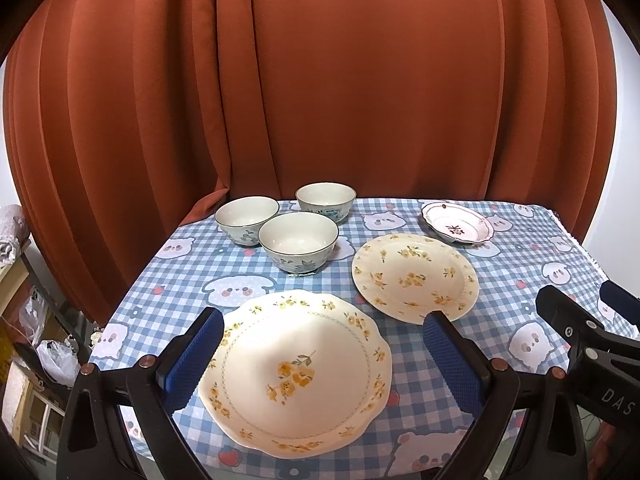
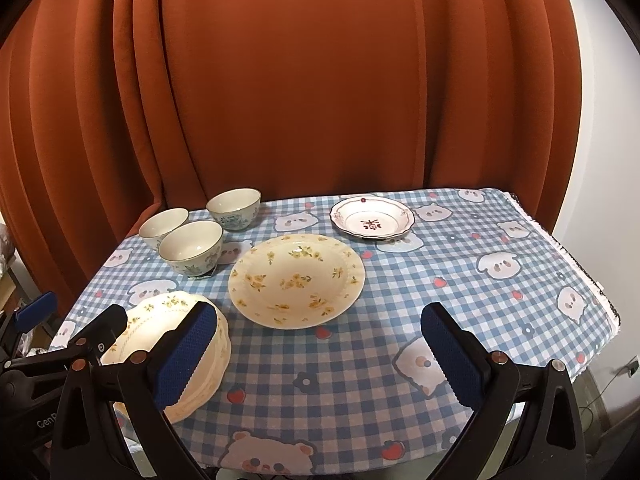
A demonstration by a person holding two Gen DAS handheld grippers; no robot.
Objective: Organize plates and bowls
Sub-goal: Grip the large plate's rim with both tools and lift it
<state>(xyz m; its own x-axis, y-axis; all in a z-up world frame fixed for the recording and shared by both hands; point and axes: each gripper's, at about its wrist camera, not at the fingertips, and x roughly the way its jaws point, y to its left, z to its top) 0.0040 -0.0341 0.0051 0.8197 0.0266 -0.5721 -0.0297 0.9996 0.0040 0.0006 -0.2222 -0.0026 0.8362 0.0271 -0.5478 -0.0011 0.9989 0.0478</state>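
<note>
My left gripper (image 1: 320,356) hovers over the near edge of the table (image 2: 520,248) with its blue pads spread wide, the scalloped plate (image 1: 296,372) lying between and below them, untouched; my right gripper (image 2: 316,356) is likewise wide apart and holds nothing, only checked cloth between its pads.

The risks, as I judge them: the plates lie flat on soft cloth, so a pad has little rim to get under; if I pinch a rim at a shallow angle the glazed edge could slip out and the plate drop back; the scalloped plate sits close to the near table edge, so a push instead of a lift could slide it off; the cloth itself may drag and carry the bowls with it. The three bowls stand almost touching, so reaching for the front bowl (image 1: 298,242) with wide pads could knock the left bowl (image 1: 246,218) or the rear bowl (image 1: 326,200); stacking one plate on another off-centre would leave it rocking.

The count: three bowls at the far left; three plates, namely the scalloped one nearest me, the round yellow-flowered plate (image 2: 296,280) mid-table, and the small red-patterned plate (image 2: 372,216) at the far right, all apart from one another.
</note>
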